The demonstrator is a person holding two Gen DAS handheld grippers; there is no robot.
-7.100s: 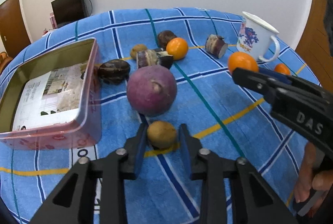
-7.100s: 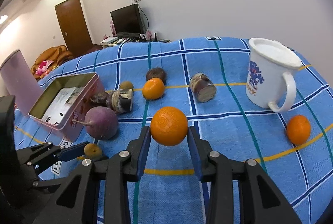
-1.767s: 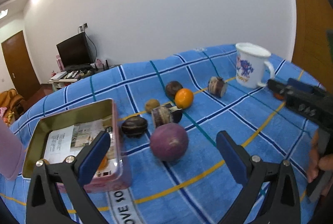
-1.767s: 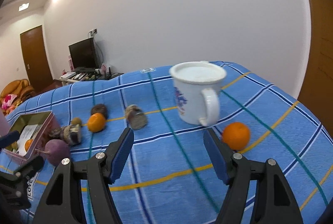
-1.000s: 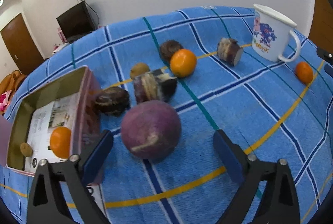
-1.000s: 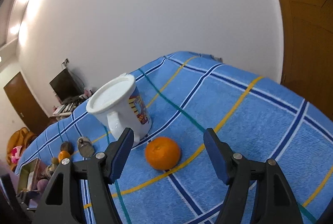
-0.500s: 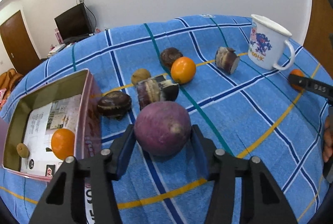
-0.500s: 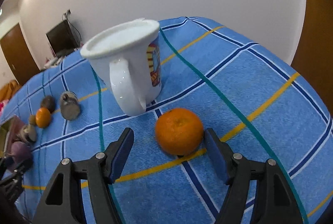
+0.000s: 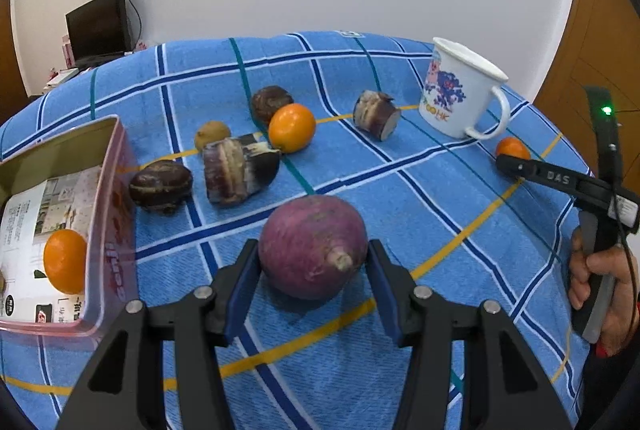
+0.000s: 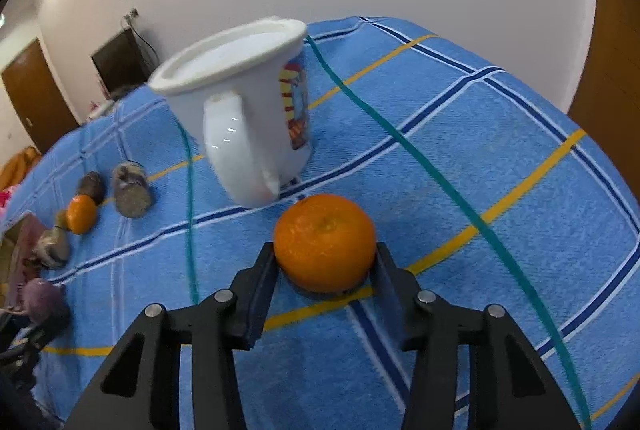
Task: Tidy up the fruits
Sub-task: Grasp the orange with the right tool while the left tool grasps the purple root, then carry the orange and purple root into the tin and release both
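On the blue checked cloth, a large round purple fruit [image 9: 304,230] sits between the blue pads of my left gripper [image 9: 312,249], which is shut on it. To its left stands an open pink tin [image 9: 116,190] with an orange [image 9: 64,260] inside. In the right wrist view, my right gripper [image 10: 324,254] has its jaws closing on a small orange [image 10: 325,226], and both pads touch its sides. That orange rests on the cloth just in front of a white mug [image 10: 248,118]. The left wrist view shows the right gripper [image 9: 510,162] at the same orange [image 9: 513,148].
Between tin and mug lie another orange [image 9: 291,128], dark brown fruits [image 9: 161,185], a cut purple-brown piece [image 9: 236,170] and a stub [image 9: 376,114]. The mug [image 9: 456,98] stands close behind the right gripper. A hand [image 9: 596,282] holds the right handle.
The left jaws went from wide apart to pressed on the purple fruit. The right gripper came down onto the small orange beside the mug and its jaws narrowed onto it.
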